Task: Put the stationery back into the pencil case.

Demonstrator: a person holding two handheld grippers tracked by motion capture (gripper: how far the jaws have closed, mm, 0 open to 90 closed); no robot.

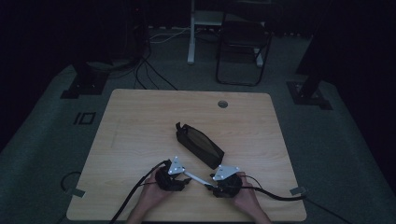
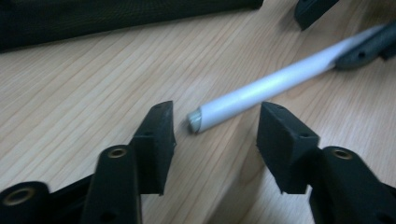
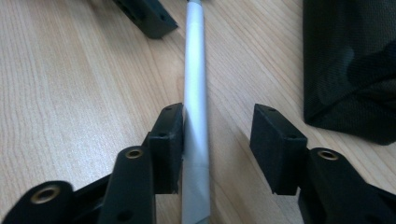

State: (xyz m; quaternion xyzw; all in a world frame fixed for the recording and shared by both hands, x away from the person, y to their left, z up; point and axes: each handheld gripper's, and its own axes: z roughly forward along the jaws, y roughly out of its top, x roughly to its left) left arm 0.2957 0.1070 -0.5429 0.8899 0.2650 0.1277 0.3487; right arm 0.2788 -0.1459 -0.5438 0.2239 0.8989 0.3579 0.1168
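A white pen (image 1: 198,179) lies on the wooden table (image 1: 140,121) near its front edge, between my two grippers. My left gripper (image 1: 186,176) faces the pen's left end. In the left gripper view that end (image 2: 196,120) sits between the left gripper's (image 2: 215,126) spread jaws, touching neither pad. My right gripper (image 1: 213,185) straddles the other end. In the right gripper view the pen (image 3: 195,84) rests against the left pad of the right gripper (image 3: 217,135), and the right pad stands well clear. A black fabric pouch (image 1: 198,145) lies diagonally just behind both.
The pouch (image 2: 93,18) is close beyond the left gripper and to the right of the right gripper's jaws, where its edge (image 3: 350,65) shows. A round cable hole (image 1: 222,103) sits near the table's far edge. A chair (image 1: 243,46) and floor cables lie beyond.
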